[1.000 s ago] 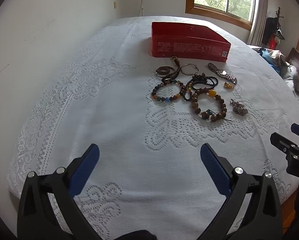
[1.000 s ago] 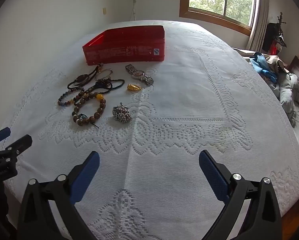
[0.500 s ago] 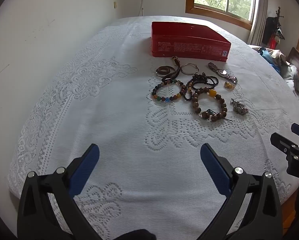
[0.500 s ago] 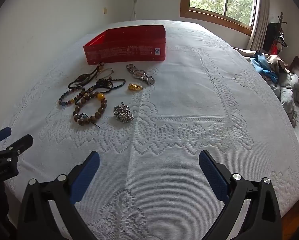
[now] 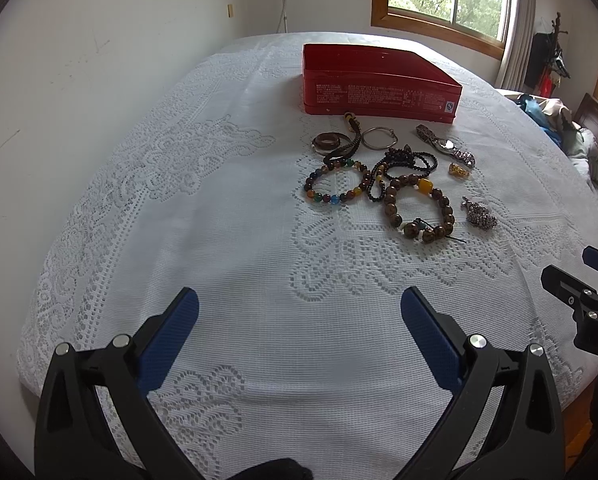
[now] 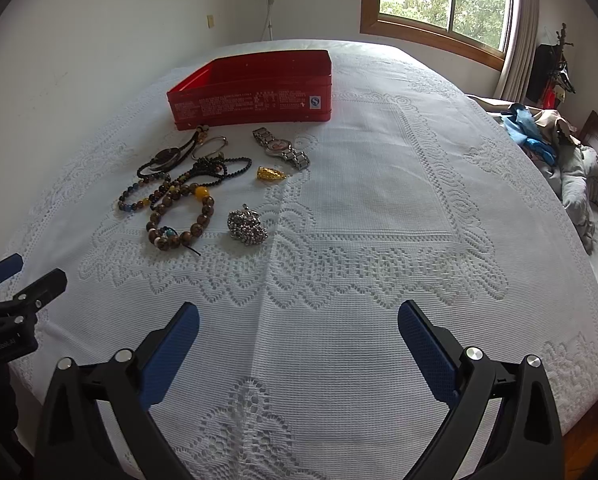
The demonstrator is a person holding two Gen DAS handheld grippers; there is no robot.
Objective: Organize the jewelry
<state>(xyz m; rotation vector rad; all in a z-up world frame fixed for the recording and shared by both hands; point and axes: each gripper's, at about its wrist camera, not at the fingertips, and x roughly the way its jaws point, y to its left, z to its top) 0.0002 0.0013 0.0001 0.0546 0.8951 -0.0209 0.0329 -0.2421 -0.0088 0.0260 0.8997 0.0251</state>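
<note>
White lace bedspread (image 6: 379, 208) carries the jewelry: a brown bead bracelet (image 6: 181, 216), a watch (image 6: 282, 149) and a gold charm (image 6: 270, 173) lie just before the red box (image 6: 251, 100). Left claw (image 5: 299, 320) and right claw (image 6: 298, 326) hover wide, holding nothing.

An open red tin box (image 6: 255, 96) sits at twelve o'clock, with beaded bracelets (image 6: 179, 216), a metal watch (image 6: 282, 148), a gold charm (image 6: 270, 173) and a silver pendant (image 6: 247, 228) scattered just below it.
</note>
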